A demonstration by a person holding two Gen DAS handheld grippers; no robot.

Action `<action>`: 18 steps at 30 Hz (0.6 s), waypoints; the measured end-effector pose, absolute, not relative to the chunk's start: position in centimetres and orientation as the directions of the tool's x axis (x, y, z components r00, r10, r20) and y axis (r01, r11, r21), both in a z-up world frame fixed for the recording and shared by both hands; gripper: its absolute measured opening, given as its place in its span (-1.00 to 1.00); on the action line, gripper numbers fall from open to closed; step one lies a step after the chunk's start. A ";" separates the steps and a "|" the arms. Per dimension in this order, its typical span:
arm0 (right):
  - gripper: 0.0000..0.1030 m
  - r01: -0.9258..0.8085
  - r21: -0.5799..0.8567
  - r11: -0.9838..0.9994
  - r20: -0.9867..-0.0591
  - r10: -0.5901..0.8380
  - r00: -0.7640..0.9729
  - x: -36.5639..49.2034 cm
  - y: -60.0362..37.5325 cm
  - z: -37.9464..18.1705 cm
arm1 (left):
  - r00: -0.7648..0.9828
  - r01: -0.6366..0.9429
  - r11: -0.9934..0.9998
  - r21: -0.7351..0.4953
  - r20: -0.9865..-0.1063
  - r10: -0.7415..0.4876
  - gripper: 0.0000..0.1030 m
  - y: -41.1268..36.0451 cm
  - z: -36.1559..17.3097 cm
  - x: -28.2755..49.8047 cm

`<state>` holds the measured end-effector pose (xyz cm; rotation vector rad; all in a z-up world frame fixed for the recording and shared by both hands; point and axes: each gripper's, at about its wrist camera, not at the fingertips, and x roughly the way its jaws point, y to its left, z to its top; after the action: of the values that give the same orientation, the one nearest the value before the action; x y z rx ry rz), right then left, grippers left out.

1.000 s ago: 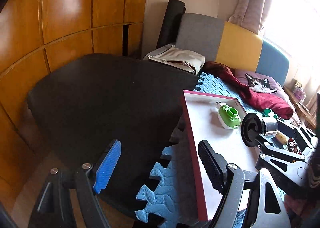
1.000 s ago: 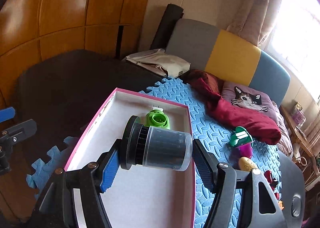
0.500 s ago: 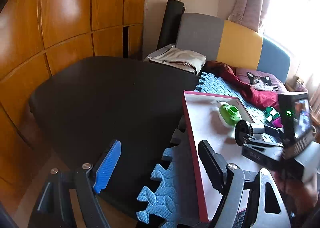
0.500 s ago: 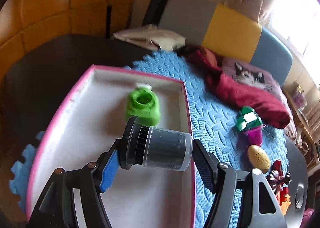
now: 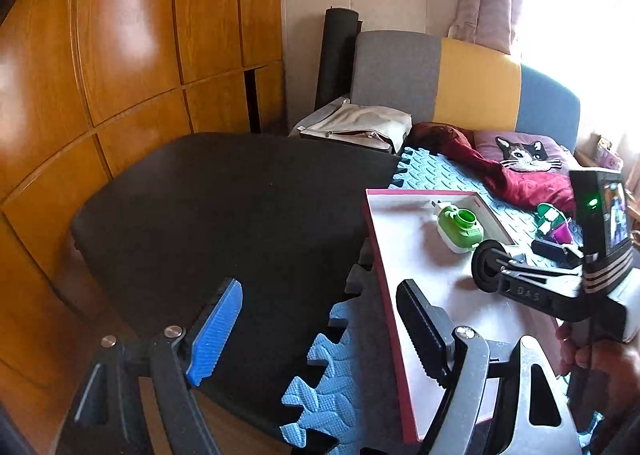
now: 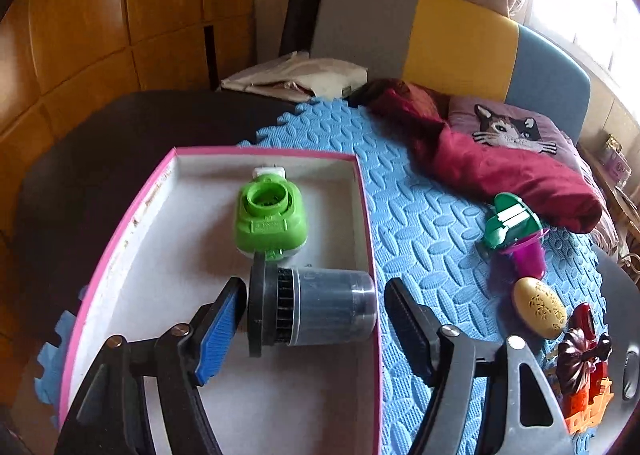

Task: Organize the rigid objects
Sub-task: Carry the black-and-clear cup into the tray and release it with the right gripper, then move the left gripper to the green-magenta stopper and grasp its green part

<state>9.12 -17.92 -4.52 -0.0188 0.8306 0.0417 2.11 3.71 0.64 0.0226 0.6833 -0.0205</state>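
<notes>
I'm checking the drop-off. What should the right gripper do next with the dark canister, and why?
Probably back straight out. The right gripper has just been opening: a gap shows beside the dark canister, which lies on its side in the pink-edged box by the green piece.

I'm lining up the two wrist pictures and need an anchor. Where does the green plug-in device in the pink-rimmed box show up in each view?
Left wrist view: the green plug-in device lies right of centre, at the far end of the pink-rimmed box.
Right wrist view: it lies just left of centre, in the box's far half, beyond the dark cylinder.
Shared landmark: the cat cushion.
</notes>
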 end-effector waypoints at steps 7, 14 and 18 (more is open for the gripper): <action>0.46 -0.042 0.018 0.999 -0.696 0.043 0.717 7.7 -18.6 -2.5 | 0.779 0.041 0.999 0.027 -0.627 -0.015 0.56 3.1 0.8 1.8; 0.46 -0.028 0.024 0.999 -0.675 0.036 0.737 6.4 -20.0 -1.3 | 0.779 0.055 0.998 0.030 -0.627 -0.024 0.56 2.5 0.9 1.6; 0.46 -0.013 0.026 1.000 -0.666 0.027 0.745 5.6 -21.3 -0.8 | 0.777 0.067 0.997 0.033 -0.629 -0.031 0.56 2.1 1.0 1.5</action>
<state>5.56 -21.27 -0.76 0.0205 0.7298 0.0218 1.48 2.06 0.97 0.0548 0.6788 -0.0528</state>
